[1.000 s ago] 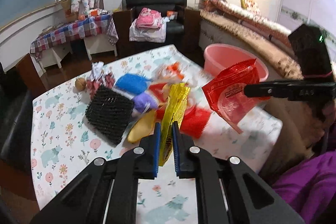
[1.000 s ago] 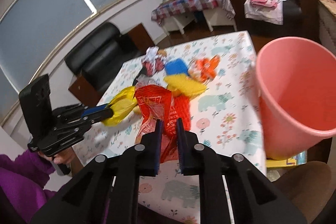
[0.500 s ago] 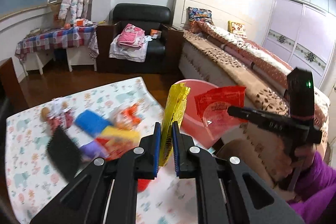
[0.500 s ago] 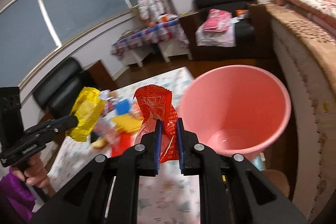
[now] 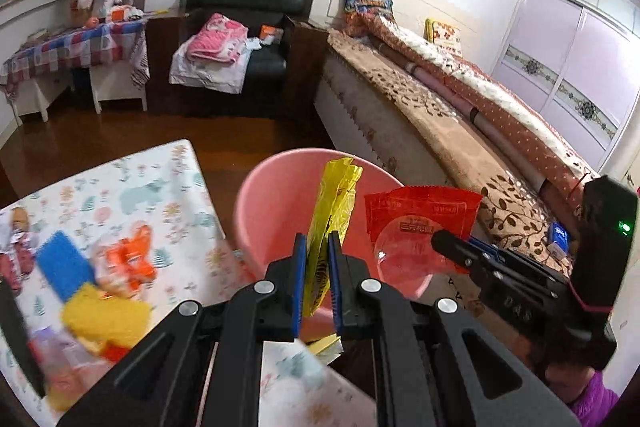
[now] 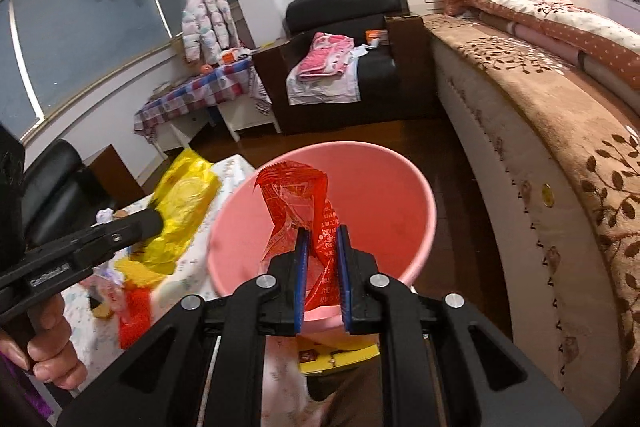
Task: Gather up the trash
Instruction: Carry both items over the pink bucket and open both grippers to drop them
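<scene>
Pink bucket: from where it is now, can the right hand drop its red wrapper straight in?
Probably yes. The right tongs grip the red wrapper in front of the pink bucket mouth, which is open with nothing covering it. The yellow wrapper in the left tongs sits off to the side.

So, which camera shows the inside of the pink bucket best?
The right wrist view: the pink bucket opens toward it, bottom partly visible behind the red wrapper. In the left wrist view, both wrappers and the grippers cover most of its opening.

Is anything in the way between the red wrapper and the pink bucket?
Nothing visible. The red wrapper, pinched in the right gripper, hangs in front of the pink bucket's open mouth, and what shows of the bucket's inside looks empty. The yellow wrapper stays off to the side.
</scene>
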Demonstrator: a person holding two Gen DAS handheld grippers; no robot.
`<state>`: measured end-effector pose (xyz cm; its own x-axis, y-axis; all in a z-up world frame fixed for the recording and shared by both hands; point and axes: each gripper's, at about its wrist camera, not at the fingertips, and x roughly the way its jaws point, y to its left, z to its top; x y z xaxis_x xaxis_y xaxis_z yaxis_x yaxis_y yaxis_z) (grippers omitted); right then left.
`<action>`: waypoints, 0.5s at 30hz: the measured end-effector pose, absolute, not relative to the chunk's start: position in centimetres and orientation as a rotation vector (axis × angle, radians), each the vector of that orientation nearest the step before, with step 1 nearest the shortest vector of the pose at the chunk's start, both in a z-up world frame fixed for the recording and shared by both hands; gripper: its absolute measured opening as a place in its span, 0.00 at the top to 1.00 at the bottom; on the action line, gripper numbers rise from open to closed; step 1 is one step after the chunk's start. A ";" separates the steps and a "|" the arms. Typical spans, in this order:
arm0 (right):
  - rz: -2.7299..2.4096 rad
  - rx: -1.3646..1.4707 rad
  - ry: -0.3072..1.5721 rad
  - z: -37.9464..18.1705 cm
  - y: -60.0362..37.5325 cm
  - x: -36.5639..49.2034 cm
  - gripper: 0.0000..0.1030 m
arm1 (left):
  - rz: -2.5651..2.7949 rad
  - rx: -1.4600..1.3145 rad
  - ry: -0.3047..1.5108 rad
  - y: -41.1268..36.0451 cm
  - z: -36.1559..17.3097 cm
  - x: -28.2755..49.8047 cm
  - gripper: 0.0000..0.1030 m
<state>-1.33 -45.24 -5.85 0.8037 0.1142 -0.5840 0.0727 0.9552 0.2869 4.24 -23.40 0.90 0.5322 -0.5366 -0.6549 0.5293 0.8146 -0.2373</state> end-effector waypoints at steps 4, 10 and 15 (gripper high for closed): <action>0.015 0.301 0.657 -6.7 -45.7 -0.8 0.86 | -0.631 0.011 0.813 -25.5 -0.5 5.4 0.90; 0.018 0.324 0.664 -7.5 -46.3 -0.4 0.86 | -0.601 -0.001 0.819 -26.2 -1.5 6.0 0.64; 0.020 0.336 0.673 -7.9 -46.3 0.0 0.86 | -0.591 -0.003 0.810 -25.3 -1.2 6.1 0.56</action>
